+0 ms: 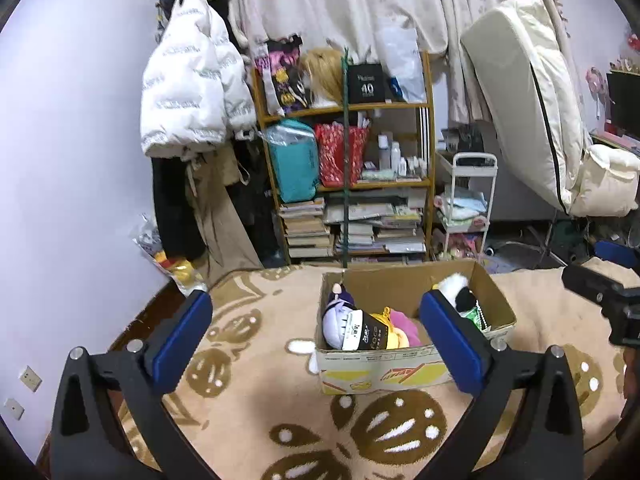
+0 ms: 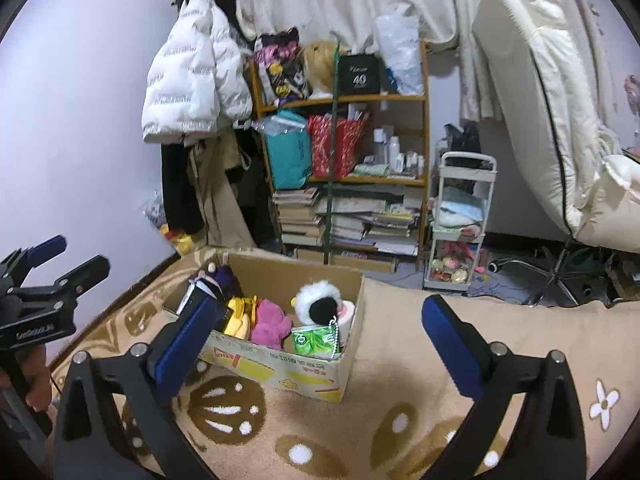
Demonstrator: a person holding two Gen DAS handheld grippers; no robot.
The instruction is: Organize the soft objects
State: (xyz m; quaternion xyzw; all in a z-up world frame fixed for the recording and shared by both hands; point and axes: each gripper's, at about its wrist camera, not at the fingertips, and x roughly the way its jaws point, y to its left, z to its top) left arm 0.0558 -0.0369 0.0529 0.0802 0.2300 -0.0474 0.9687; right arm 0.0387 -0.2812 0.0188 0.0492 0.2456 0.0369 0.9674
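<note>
Left wrist view
Surroundings: a wooden shelf unit (image 1: 346, 152) crammed with bags, bottles and stacked books stands behind the open cardboard box (image 1: 400, 364); a white puffer jacket (image 1: 192, 84) hangs to its left, a white trolley (image 1: 468, 200) stands to its right.
Left gripper (image 1: 316, 344): jaws wide apart, holding nothing; the box sits between them, its right end behind the right blue pad.
Soft objects: a lavender-headed plush doll (image 1: 340, 316), a pink plush (image 1: 404, 326) and a black-and-white fluffy plush (image 1: 460, 292) lie inside the box.
Floor: beige carpet with brown flower shapes (image 1: 256, 400).

Right wrist view
Right gripper (image 2: 320, 328): jaws wide apart, empty; the box (image 2: 296, 368) lies just ahead, toward the left pad.
Contents: pink plush (image 2: 268, 322), fluffy plush (image 2: 320, 300), a green tissue pack (image 2: 314, 340).
Left gripper (image 2: 56, 264): at the left edge, well apart from the box.
</note>
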